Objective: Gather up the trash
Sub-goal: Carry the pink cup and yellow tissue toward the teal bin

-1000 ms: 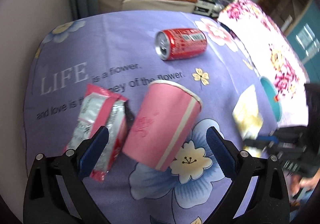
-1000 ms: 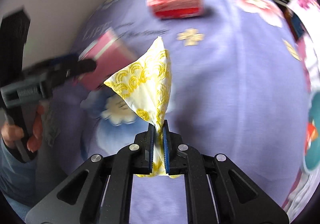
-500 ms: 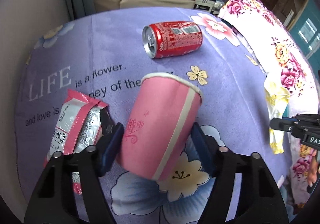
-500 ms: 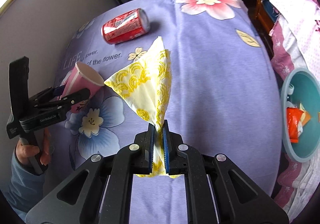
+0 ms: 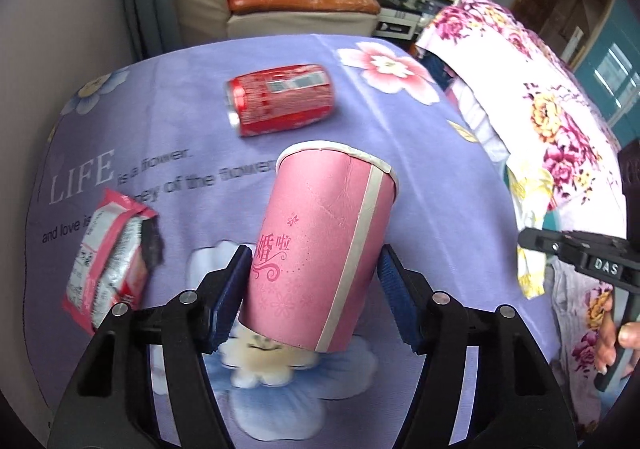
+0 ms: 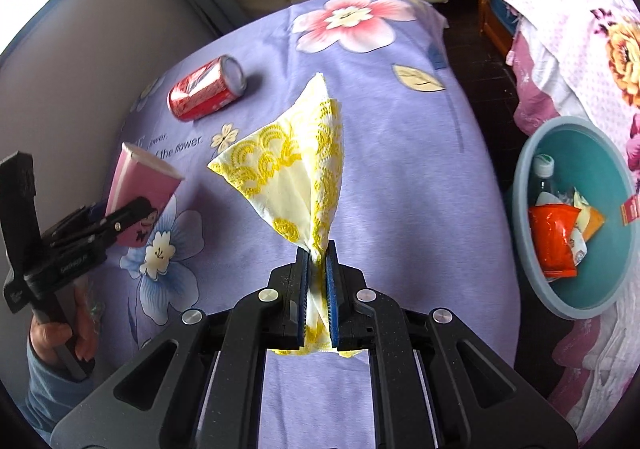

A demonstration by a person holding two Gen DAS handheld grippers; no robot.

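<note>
Pads of the left hand-held gripper [image 5: 312, 289] clamp the pink paper cup [image 5: 320, 245] (tilted), while the right hand-held gripper [image 6: 317, 269] pinches a yellow napkin [image 6: 296, 169] tight.

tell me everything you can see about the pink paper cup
The pink paper cup looks like thin paper, with a white rolled rim, a pale stripe down its side and darker pink printed characters and flowers. It tilts, mouth pointing away from the camera, clear of the purple cloth. The left gripper clamps its lower half, blue pads on both sides. Its inside is hidden.
</note>
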